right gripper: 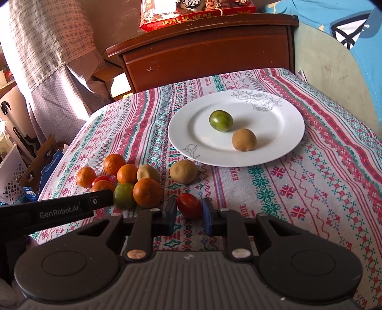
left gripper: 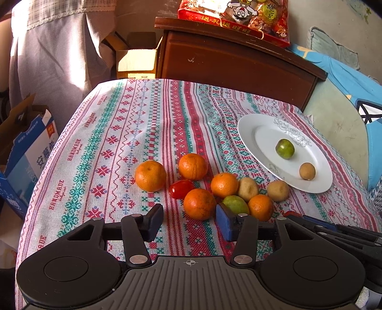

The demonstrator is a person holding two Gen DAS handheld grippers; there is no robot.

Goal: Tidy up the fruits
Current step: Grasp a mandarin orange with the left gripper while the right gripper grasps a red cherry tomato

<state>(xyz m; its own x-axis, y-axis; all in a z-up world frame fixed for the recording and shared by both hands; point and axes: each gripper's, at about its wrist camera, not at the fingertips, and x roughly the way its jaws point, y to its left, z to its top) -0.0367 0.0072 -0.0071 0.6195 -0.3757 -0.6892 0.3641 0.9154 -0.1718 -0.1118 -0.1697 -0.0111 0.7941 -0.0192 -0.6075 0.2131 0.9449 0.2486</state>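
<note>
A white plate (left gripper: 250,128) (right gripper: 281,147) holds a green fruit (left gripper: 284,148) (right gripper: 220,120) and a brown fruit (left gripper: 307,171) (right gripper: 244,139). A pile of oranges (left gripper: 199,204) (right gripper: 147,192), brown fruits (left gripper: 248,188) (right gripper: 183,171), a green fruit (left gripper: 236,204) (right gripper: 124,195) and a red tomato (left gripper: 181,188) lies on the cloth. My left gripper (left gripper: 189,220) is open and empty just before the pile. My right gripper (right gripper: 188,209) has its jaws around a second red tomato (right gripper: 189,205), touching or nearly touching it, on the cloth.
The patterned tablecloth (left gripper: 143,133) covers the table. A dark wooden cabinet (left gripper: 229,59) with a red snack bag (left gripper: 234,16) stands behind. Cardboard boxes (left gripper: 26,152) sit on the floor at left. A blue-covered chair (right gripper: 334,59) is at right.
</note>
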